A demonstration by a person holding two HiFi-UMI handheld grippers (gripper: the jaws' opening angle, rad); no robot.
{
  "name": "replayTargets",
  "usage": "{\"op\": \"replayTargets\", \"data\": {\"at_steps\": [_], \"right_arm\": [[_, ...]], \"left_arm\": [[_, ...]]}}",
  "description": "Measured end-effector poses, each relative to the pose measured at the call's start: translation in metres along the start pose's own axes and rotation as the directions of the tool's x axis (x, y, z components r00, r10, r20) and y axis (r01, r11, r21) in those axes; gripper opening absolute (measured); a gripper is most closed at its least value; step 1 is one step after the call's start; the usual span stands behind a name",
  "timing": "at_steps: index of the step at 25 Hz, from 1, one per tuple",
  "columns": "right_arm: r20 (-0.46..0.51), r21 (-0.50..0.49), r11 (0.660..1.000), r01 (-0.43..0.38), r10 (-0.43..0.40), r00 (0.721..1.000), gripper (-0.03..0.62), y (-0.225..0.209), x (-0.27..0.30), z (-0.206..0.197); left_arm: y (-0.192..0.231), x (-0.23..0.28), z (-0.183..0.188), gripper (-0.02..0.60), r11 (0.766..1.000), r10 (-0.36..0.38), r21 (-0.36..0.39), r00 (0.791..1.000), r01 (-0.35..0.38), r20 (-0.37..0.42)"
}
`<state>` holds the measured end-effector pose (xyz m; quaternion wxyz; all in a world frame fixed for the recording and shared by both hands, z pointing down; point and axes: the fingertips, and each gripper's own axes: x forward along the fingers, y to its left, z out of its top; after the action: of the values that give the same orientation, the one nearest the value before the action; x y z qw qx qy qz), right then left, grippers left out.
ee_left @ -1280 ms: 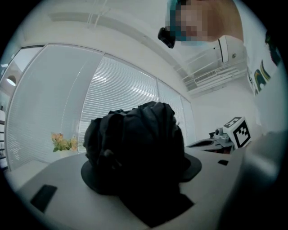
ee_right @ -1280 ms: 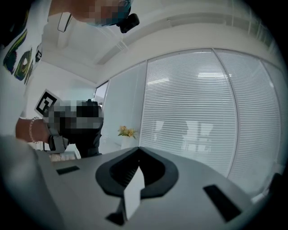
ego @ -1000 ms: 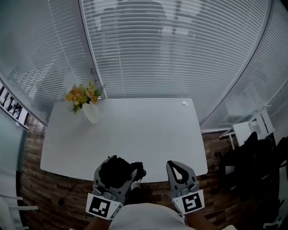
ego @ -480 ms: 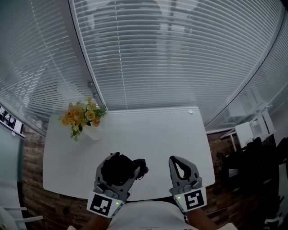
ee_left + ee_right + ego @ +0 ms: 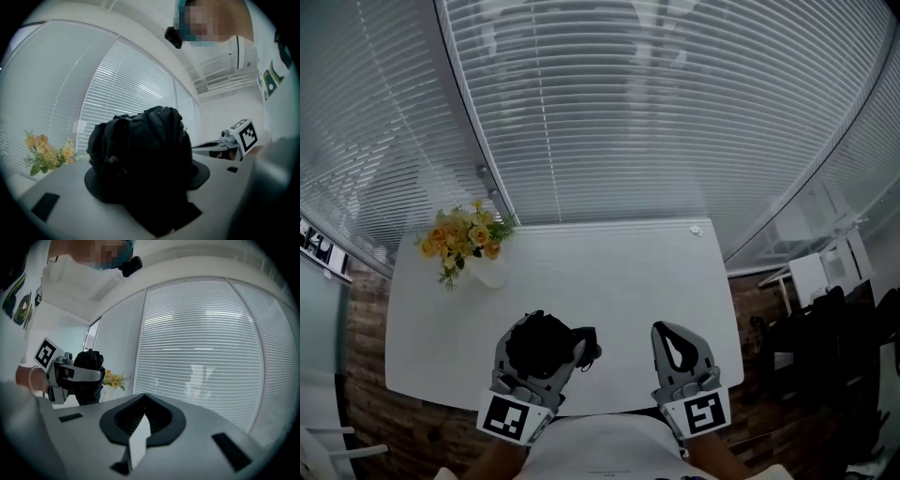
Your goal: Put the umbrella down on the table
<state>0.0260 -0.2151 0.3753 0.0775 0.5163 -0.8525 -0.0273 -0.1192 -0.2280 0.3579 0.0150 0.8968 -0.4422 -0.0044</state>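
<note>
Head view: left tongs (image 5: pixel 542 330) were clamped wide on the folded black umbrella (image 5: pixel 539 347). The bundle bulged out between the jaws, with a dark strap end poking out on its right. Right tongs (image 5: pixel 668 330) sat just beside them on the right, jaws brought together at the tip, nothing in them. Both were over the near edge of the white tabletop (image 5: pixel 619 272). I couldn't tell from here whether the umbrella touched it. Yellow flowers (image 5: pixel 459 239) in a white vase (image 5: pixel 486 272) stood at the far-left corner, well apart from both tongs. Slatted blinds (image 5: pixel 656 112) ran behind the tabletop.

Left gripper view: the umbrella filled the middle of the frame, crumpled black fabric between the jaws and pressed by them. Flowers were low at the left. The right tongs, with its marker cube (image 5: pixel 244 135), was at the right.

Right gripper view: jaws were closed on each other, only a thin pale sliver at the seam, empty. The left tongs and the umbrella showed at the far left, held level, with the flowers just behind them in the line of sight. Blinds covered the rest.
</note>
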Motion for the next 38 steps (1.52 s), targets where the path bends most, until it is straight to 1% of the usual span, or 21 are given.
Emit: {"op": "replayTargets", "data": {"at_steps": [2,5,9,12,14,16,18,20,22,24,26,28,30,33,38], "right_arm": [[0.002,0.005,1.0,-0.007,0.007,1.0,0.011,-0.006,-0.003,0.0],[0.012,-0.006,1.0,-0.02,0.02,1.0,0.011,-0.016,-0.01,0.004],[0.009,-0.006,0.999,-0.034,0.034,0.999,0.011,-0.028,-0.014,0.001],[0.005,-0.001,0.999,-0.04,0.04,0.999,0.011,-0.033,-0.015,-0.002],[0.005,0.0,0.999,-0.045,0.045,0.999,0.011,-0.037,-0.015,-0.002],[0.01,-0.007,0.999,-0.053,0.053,0.999,0.011,-0.039,-0.015,-0.001],[0.01,-0.01,0.998,-0.06,0.06,0.998,0.011,-0.04,-0.016,0.0],[0.006,-0.01,0.998,-0.067,0.067,0.998,0.011,-0.038,-0.014,-0.003],[0.0,-0.014,0.997,-0.073,0.073,0.997,0.011,-0.037,-0.011,-0.009],[-0.002,-0.018,0.997,-0.076,0.076,0.997,0.011,-0.036,-0.008,-0.016],[0.0,-0.016,0.997,-0.077,0.077,0.997,0.011,-0.036,-0.008,-0.017],[0.007,-0.017,0.997,-0.077,0.077,0.997,0.011,-0.037,-0.011,-0.01],[0.013,-0.017,0.997,-0.076,0.076,0.997,0.011,-0.039,-0.013,-0.006],[0.006,-0.015,0.997,-0.073,0.073,0.997,0.011,-0.04,-0.015,-0.008],[-0.002,-0.008,0.998,-0.065,0.065,0.998,0.011,-0.043,-0.017,-0.011]], "left_arm": [[-0.005,0.005,-0.001,0.304,1.0,0.007,0.018,1.0,-0.007,-0.015],[-0.014,0.01,-0.003,0.304,0.999,0.007,0.036,0.998,-0.005,-0.066],[-0.019,0.018,-0.003,0.304,0.993,0.015,0.12,0.995,-0.003,-0.099],[-0.018,0.024,-0.005,0.302,0.99,0.026,0.141,0.992,-0.008,-0.126],[-0.019,0.029,-0.009,0.302,0.988,0.021,0.157,0.988,0.003,-0.153],[-0.022,0.035,-0.014,0.302,0.98,0.004,0.194,0.981,0.034,-0.196],[-0.027,0.041,-0.02,0.302,0.967,-0.022,0.242,0.97,0.082,-0.243],[-0.031,0.047,-0.03,0.302,0.949,-0.052,0.283,0.956,0.136,-0.288],[-0.034,0.053,-0.047,0.301,0.926,-0.084,0.323,0.939,0.197,-0.334],[-0.038,0.059,-0.065,0.301,0.896,-0.108,0.361,0.915,0.258,-0.388],[-0.041,0.064,-0.076,0.296,0.863,-0.118,0.396,0.887,0.314,-0.446],[-0.046,0.067,-0.08,0.292,0.829,-0.122,0.423,0.855,0.367,-0.504],[-0.049,0.071,-0.088,0.29,0.801,-0.122,0.433,0.821,0.414,-0.558],[-0.051,0.078,-0.107,0.29,0.769,-0.124,0.42,0.758,0.481,-0.641],[-0.064,0.091,-0.15,0.29,0.707,-0.14,0.373,0.636,0.601,-0.759]]}}
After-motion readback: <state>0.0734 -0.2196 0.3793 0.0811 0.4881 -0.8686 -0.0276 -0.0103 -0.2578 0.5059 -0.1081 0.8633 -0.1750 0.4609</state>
